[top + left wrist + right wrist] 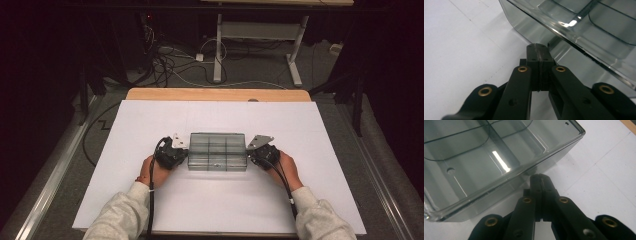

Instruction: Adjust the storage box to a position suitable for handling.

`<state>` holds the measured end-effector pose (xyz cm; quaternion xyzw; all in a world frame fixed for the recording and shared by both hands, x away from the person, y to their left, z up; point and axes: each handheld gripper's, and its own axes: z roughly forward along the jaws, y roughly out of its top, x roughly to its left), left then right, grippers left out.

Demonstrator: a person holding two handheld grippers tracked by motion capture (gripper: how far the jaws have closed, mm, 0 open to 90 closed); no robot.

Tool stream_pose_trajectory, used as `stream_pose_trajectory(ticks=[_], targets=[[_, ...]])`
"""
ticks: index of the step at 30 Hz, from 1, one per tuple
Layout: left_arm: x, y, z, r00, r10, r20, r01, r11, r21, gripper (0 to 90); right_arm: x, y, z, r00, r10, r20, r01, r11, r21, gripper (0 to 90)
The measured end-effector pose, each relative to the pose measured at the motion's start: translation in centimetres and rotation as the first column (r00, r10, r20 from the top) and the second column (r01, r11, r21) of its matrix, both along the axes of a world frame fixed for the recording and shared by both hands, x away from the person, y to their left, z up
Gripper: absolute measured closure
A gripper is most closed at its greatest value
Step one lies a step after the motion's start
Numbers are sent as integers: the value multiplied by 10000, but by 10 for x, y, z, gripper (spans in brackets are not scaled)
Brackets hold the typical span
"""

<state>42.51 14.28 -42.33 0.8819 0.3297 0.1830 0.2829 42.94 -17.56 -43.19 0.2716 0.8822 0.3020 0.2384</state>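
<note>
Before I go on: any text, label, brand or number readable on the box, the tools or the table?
None readable. The smoky clear compartment box, the left tool, the right tool and the white table cover carry no print, label or number that can be made out in these views.

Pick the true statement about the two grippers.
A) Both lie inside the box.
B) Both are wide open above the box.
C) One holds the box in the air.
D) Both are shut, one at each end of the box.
D: the left gripper and right gripper each have jaws pressed together, flanking the box resting on the table.
</note>
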Motion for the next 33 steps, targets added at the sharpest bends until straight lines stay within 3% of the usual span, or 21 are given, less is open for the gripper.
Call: stream_pose_trajectory(ticks=[7,13,14,17,23,26,33], targets=[[-1,2,0,9998,-198,38,198,9997,-112,876,-1,-1,-2,10000,68,19,-68,10000,21,900],[-9,4,11,9976,-295,624,298,9996,-25,871,-4,-7,2,9998,-18,207,10,9993,374,900],[-13,3,17,9946,-365,973,365,9993,15,871,-6,-8,4,9996,-75,254,62,9987,509,900],[-19,2,27,9871,-428,1540,423,9991,63,870,-12,-11,12,9987,-64,509,21,9964,849,885],[-30,7,42,9727,-520,2262,548,9985,-59,838,-27,-24,30,9934,-64,1143,-121,9870,1603,863],[-35,12,50,9628,-475,2661,579,9978,-313,835,-37,-30,37,9866,-20,1633,-311,9793,2001,849],[-48,19,62,9359,-707,3451,943,9942,-521,716,-55,-40,50,9677,-228,2510,-437,9656,2562,762]])
